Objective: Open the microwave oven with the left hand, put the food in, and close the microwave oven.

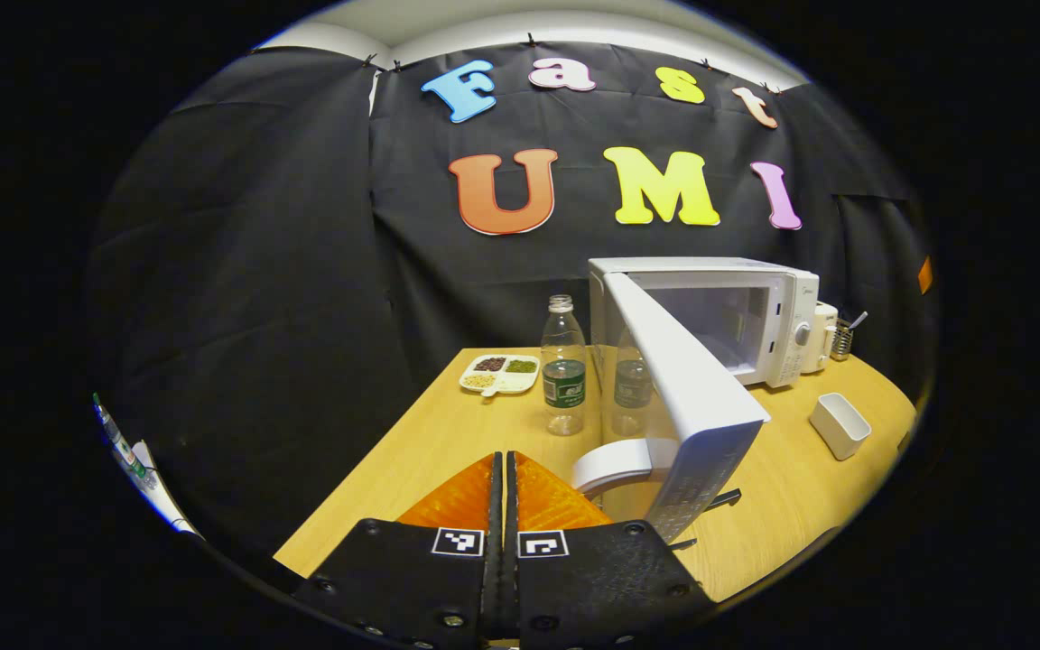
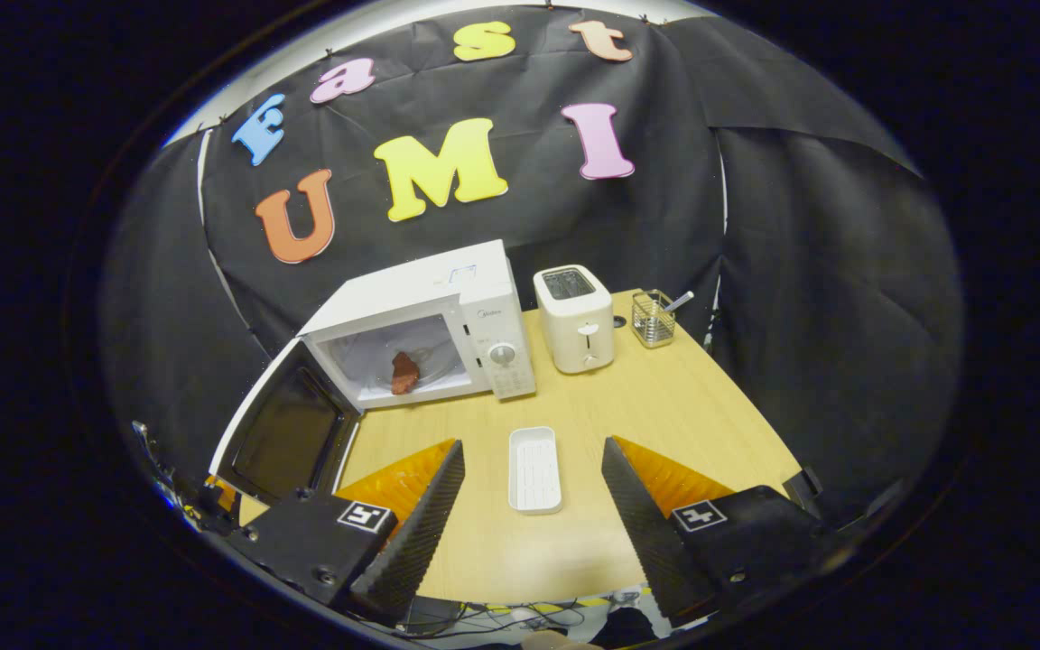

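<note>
1. microwave oven [image 2: 412, 338]: on the worktop [image 2: 664, 406], cavity open; sits at about 11 o'clock from the right gripper, and at about 1 o'clock from the left gripper.
2. food [image 2: 404, 372]: reddish piece, already inside the cavity, on its floor.
3. door [image 1: 687, 406]: swung wide, hinged on the oven's left side; in the left gripper view its free edge reaches toward the camera, just to the 2 o'clock side of the fingertips. long axis runs from the oven out toward the left gripper.
4. left gripper [image 1: 502, 474]: fingers pressed together, holding nothing; level, aimed along the worktop, nearer of the two to the door. closing likely falls to it, judged by a push on the door's outer face.
5. right gripper [image 2: 531, 474]: fingers spread wide, empty; the white tray [image 2: 534, 468] lies between them at 12 o'clock.
</note>
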{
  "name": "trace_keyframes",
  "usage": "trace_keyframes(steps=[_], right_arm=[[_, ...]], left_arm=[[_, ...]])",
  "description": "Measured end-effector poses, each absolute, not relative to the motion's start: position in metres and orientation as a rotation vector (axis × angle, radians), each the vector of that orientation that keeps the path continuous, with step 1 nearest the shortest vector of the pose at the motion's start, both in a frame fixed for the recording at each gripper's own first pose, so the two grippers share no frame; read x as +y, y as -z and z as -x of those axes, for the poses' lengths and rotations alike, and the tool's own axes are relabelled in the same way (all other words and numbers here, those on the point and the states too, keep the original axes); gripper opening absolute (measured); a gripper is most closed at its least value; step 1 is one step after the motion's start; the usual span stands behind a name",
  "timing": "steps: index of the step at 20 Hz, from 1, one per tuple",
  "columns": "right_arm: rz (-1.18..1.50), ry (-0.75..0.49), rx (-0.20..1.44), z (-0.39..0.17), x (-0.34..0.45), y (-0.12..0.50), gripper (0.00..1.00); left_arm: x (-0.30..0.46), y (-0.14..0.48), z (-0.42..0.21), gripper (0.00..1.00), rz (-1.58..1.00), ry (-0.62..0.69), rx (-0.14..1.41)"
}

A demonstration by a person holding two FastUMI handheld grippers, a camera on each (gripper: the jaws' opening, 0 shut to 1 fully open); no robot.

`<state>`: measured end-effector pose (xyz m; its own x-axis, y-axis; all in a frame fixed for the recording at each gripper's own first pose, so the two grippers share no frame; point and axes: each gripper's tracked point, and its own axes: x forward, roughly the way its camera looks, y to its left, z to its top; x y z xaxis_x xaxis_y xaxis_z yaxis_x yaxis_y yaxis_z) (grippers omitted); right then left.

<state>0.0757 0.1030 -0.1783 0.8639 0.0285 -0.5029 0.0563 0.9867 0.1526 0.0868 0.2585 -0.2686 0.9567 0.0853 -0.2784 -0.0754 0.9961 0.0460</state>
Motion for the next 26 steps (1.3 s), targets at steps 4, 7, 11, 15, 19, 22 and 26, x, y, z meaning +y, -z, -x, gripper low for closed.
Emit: trace_keyframes(steps=[4,7,11,15,19,22,26], right_arm=[[-0.189,0.022,0.533,-0.079,0.090,0.173,0.98],[-0.206,0.026,0.536,-0.079,0.077,0.174,0.98],[-0.213,0.032,0.543,-0.078,0.051,0.180,0.98],[-0.220,0.033,0.558,-0.078,0.022,0.189,0.98],[-0.222,0.040,0.550,-0.080,-0.013,0.187,0.98],[-0.225,0.047,0.546,-0.081,-0.037,0.187,0.98],[-0.224,0.056,0.553,-0.086,-0.067,0.189,0.98]], left_arm=[[0.232,0.271,-0.085,0.00,-0.017,-0.046,0.311],[0.190,0.264,-0.089,0.00,-0.031,0.020,0.297],[0.133,0.264,-0.098,0.00,-0.056,0.084,0.300],[0.072,0.267,-0.106,0.00,-0.077,0.150,0.307],[0.011,0.260,-0.131,0.00,-0.091,0.220,0.291],[-0.022,0.254,-0.152,0.00,-0.103,0.242,0.270],[-0.055,0.251,-0.185,0.00,-0.104,0.257,0.257]])
